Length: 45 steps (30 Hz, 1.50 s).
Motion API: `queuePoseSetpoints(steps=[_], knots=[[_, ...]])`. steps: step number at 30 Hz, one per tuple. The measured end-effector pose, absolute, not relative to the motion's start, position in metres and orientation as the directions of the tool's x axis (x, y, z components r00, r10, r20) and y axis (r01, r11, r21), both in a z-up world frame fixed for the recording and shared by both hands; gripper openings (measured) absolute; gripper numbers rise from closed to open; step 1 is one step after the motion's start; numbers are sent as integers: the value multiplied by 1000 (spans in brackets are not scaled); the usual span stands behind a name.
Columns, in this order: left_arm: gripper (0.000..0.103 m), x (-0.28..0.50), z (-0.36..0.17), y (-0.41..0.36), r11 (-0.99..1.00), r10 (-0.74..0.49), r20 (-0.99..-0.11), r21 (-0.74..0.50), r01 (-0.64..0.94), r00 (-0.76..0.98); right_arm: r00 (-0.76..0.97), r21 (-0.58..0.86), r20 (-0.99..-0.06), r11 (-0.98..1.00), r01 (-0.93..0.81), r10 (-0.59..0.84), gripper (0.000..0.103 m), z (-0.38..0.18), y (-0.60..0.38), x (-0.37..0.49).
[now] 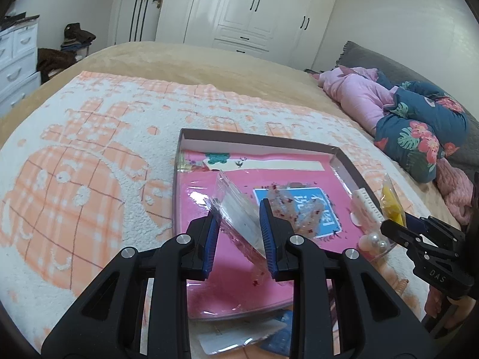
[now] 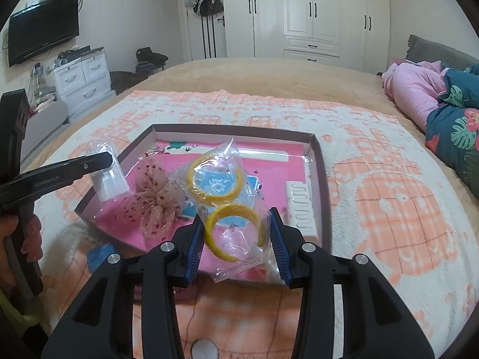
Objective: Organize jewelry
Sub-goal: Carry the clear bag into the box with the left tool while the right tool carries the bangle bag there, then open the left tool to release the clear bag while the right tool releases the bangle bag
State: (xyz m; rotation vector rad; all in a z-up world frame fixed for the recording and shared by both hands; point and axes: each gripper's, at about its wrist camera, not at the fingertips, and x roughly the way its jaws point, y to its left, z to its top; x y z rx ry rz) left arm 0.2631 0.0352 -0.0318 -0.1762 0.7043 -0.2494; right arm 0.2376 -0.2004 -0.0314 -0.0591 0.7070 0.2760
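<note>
White wardrobe doors [image 2: 311, 12] lined the far wall, with a television [image 2: 42, 27] mounted at the left. On the bed, an orange-patterned blanket [image 1: 89, 155] carried a shallow box [image 2: 317, 161] with a pink lining. Inside lay a beige fabric flower [image 2: 155, 200] and a white comb [image 2: 301, 206]. My left tool [image 1: 238, 233] pinched a clear plastic bag [image 1: 239, 212] above the box. My right tool [image 2: 235, 239] gripped a clear packet of yellow hoops [image 2: 221, 197]. Folded bedding [image 1: 419, 125] lay at the right.
</note>
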Motion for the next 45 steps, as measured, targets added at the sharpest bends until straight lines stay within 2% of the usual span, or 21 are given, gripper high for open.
queuePoseSetpoints(steps=[19, 26, 29, 33, 41, 43, 45], knots=[[20, 270, -46, 35, 959, -280, -644, -223, 175, 712, 638, -8, -756, 972, -233, 147, 40, -67, -174, 289], [20, 268, -47, 29, 957, -290, -646, -215, 196, 707, 617, 3, -773, 973, -231, 149, 45, -74, -171, 291], [21, 267, -47, 29, 956, -293, -645, -216, 200, 706, 627, 24, -760, 972, -233, 169, 51, -71, -174, 286], [21, 267, -47, 29, 956, -292, -647, -216, 198, 705, 650, 30, -739, 973, -228, 175, 64, -64, -180, 274], [21, 265, -48, 28, 954, -297, -648, -225, 196, 701, 692, 39, -702, 979, -198, 168, 72, -52, -193, 248], [24, 265, -48, 29, 955, -295, -649, -225, 193, 702, 697, 44, -697, 980, -196, 170, 73, -51, -197, 242], [33, 263, -49, 29, 955, -295, -648, -228, 190, 703, 703, 40, -691, 980, -194, 168, 77, -50, -198, 236]])
